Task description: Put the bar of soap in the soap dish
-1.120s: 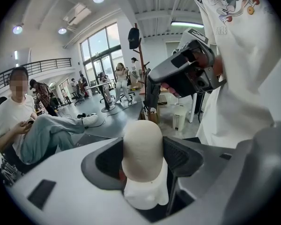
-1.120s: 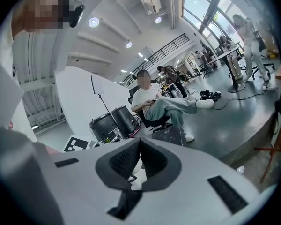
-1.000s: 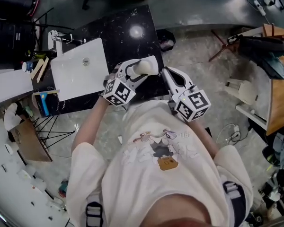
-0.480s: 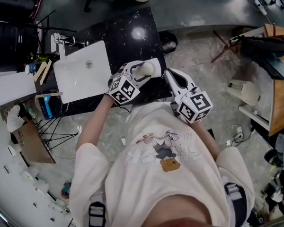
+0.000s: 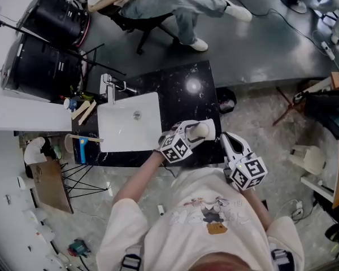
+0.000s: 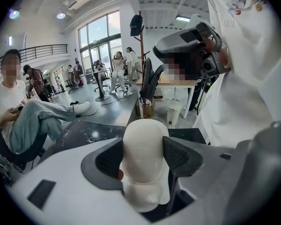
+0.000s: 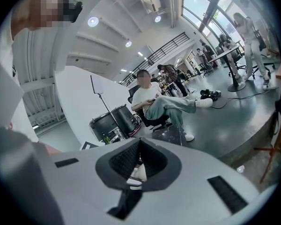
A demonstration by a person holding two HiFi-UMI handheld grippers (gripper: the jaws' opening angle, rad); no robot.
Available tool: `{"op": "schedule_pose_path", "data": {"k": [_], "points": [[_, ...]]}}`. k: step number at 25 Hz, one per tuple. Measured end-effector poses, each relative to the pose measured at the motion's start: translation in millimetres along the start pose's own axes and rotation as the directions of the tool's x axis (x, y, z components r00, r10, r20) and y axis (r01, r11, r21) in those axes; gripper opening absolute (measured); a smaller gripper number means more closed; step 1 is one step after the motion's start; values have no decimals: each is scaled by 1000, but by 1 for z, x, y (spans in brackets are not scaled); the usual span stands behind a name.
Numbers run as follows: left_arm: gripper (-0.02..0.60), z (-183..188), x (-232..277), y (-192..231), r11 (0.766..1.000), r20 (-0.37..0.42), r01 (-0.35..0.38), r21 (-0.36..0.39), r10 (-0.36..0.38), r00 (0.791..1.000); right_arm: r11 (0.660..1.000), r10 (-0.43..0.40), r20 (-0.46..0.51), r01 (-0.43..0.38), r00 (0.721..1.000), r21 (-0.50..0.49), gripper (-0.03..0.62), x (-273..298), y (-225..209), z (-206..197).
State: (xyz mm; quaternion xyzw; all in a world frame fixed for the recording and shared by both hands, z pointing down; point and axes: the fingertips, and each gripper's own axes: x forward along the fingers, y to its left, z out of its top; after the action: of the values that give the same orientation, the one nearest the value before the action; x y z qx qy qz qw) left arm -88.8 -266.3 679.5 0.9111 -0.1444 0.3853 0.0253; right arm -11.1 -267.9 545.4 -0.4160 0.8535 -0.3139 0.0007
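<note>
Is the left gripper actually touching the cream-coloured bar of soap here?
Touching. The left gripper view shows the left gripper with its two dark pads pressed against both sides of the cream-coloured rounded bar of soap, no gap visible.

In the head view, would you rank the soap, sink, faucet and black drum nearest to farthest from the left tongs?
1. Soap, clamped in the left tongs.
2. Sink, to their left on the counter.
3. Faucet, at the sink's far left corner.
4. Black drum, far upper left.
</note>
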Motion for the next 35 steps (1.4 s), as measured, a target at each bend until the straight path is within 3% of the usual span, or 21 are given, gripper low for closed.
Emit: {"op": "schedule_pose_path", "data": {"k": [13, 25, 28, 29, 33, 35], "points": [[276, 3, -6, 0, 997, 13, 9, -77, -8, 1000, 999, 41, 7, -40, 999, -17, 6, -10, 2, 9], [273, 46, -56, -4, 968, 93, -149, -200, 170, 981, 996, 78, 11, -78, 997, -35, 6, -29, 4, 12], [224, 64, -74, -16, 939, 150, -174, -296, 225, 963, 995, 97, 4, -97, 995, -34, 6, -33, 5, 8], [215, 69, -80, -22, 921, 171, -182, -344, 252, 953, 994, 105, -1, -105, 994, -27, 6, -35, 6, 4], [8, 87, -105, -38, 828, 220, -262, -497, 412, 884, 989, 145, -24, -145, 989, -8, 6, -39, 9, -12], [6, 99, -110, -47, 792, 247, -257, -553, 451, 858, 987, 156, -47, -157, 987, -14, 6, -38, 7, -19]]}}
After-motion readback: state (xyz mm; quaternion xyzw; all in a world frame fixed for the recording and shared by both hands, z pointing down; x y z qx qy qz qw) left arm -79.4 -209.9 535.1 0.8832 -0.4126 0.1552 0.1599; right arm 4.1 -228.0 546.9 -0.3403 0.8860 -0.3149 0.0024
